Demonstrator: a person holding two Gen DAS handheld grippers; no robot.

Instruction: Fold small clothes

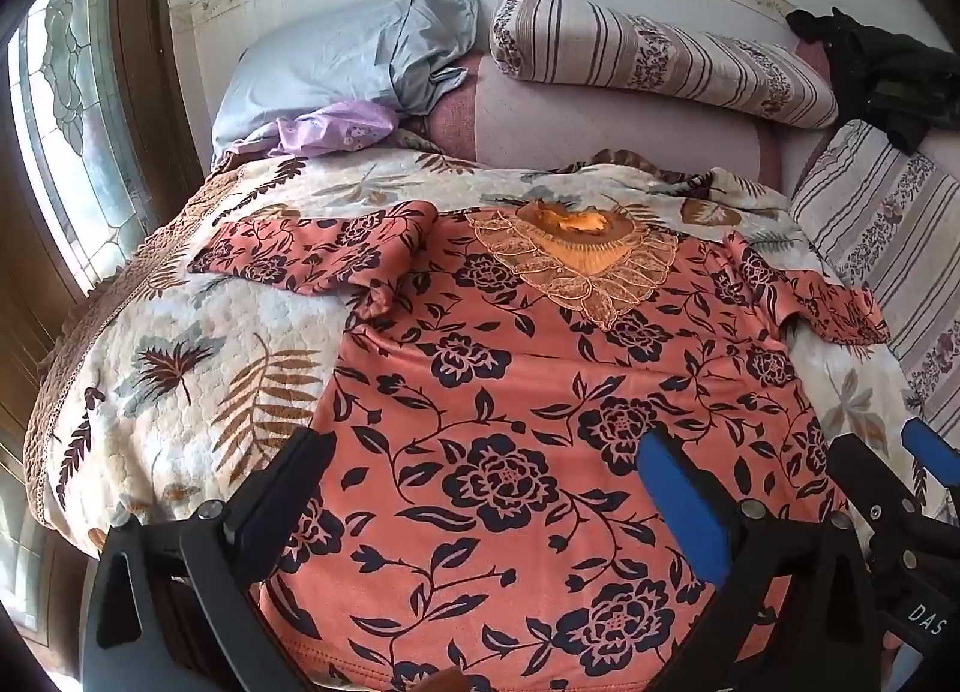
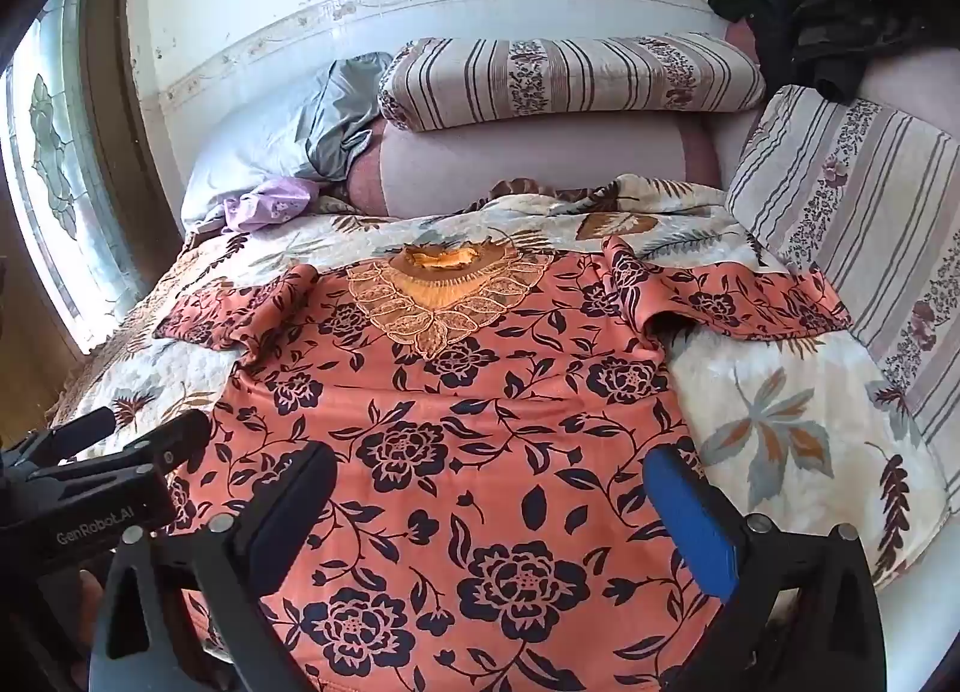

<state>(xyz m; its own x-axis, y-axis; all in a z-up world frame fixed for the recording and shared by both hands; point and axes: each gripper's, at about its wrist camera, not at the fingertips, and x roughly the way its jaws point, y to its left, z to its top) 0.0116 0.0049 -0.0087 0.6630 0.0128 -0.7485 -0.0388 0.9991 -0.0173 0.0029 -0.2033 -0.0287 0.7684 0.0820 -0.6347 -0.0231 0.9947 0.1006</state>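
Shirt (image 1: 510,392) lies flat, centre frame, on the bed (image 1: 180,332), sleeves out. I hold both grippers, left (image 1: 480,506) and right (image 2: 492,518), jaws wide, empty, above its hem. Folding hasn't begun, I judge; next I'd pinch a sleeve.

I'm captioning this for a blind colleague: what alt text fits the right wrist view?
An orange floral top lies spread flat on a leaf-print quilt, sleeves out, with the open right gripper above its lower half. Striped pillows line the wall behind.
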